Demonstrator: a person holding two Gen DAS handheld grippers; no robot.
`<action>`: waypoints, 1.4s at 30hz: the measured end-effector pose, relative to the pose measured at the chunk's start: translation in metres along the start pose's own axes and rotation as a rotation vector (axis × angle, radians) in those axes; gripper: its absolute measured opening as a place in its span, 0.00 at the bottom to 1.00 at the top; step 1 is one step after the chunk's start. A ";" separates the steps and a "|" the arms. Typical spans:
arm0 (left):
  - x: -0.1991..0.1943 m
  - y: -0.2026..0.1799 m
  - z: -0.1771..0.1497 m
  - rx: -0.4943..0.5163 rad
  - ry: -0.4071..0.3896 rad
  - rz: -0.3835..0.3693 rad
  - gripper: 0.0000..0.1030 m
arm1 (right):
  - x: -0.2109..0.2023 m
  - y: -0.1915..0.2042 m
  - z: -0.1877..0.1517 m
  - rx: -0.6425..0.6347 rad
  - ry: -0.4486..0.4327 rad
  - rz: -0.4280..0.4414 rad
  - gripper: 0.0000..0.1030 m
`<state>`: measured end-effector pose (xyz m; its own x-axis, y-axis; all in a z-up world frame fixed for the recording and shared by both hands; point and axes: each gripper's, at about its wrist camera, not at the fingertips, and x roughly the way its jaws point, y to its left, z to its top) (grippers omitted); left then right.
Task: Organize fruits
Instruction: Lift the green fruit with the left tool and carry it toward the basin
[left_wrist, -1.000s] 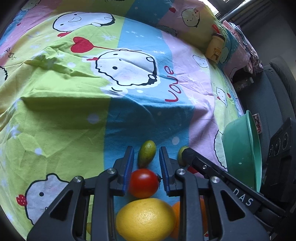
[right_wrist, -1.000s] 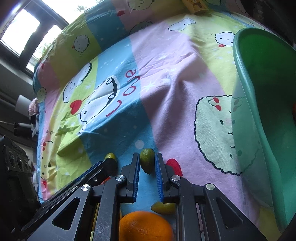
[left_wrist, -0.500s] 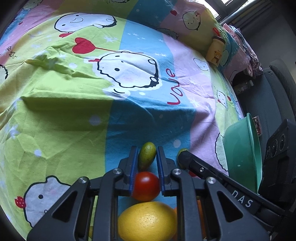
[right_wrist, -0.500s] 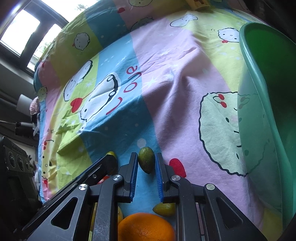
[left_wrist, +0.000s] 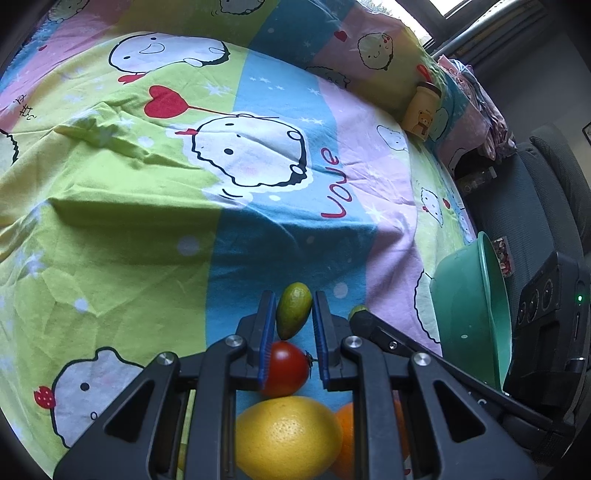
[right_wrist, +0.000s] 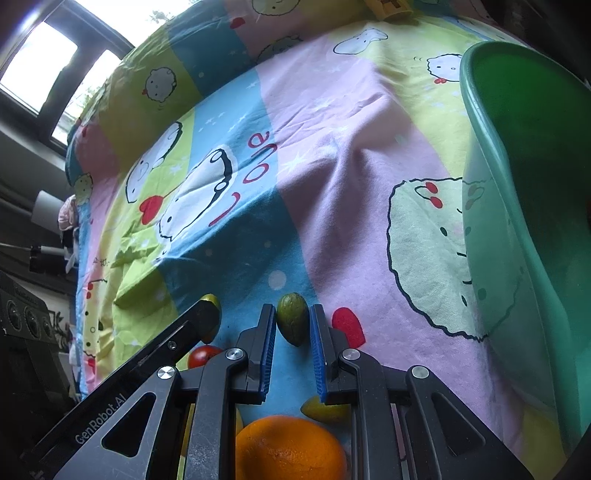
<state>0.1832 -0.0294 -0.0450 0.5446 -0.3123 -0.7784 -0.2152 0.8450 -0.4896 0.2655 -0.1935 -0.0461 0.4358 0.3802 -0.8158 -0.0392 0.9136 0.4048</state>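
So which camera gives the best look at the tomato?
The left wrist view. There the tomato sits in the middle, clamped between the left gripper's blue pads, nearly all of it showing. In the right wrist view only a small red part peeks out beside the black gripper frames.

both tongs tilt downward: left tongs (left_wrist: 294, 314) clamped shut, right tongs (right_wrist: 292, 325) likewise.

Fruits: tomato (left_wrist: 286, 367) behind grapefruit (left_wrist: 286, 437) on bed (left_wrist: 147, 221) | orange (right_wrist: 290, 448) right of grapefruit | basin (left_wrist: 476, 314) far right
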 end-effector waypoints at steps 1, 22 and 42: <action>-0.001 -0.001 0.000 0.002 -0.003 -0.002 0.19 | -0.001 0.000 0.000 0.001 -0.002 0.004 0.18; -0.034 -0.033 -0.001 0.073 -0.100 -0.064 0.19 | -0.049 0.000 -0.004 -0.040 -0.192 0.028 0.18; -0.060 -0.066 -0.010 0.182 -0.201 -0.092 0.19 | -0.084 -0.006 -0.012 -0.051 -0.377 0.082 0.18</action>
<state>0.1567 -0.0709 0.0303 0.7088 -0.3141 -0.6316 -0.0181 0.8870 -0.4614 0.2185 -0.2291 0.0150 0.7291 0.3810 -0.5685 -0.1280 0.8920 0.4336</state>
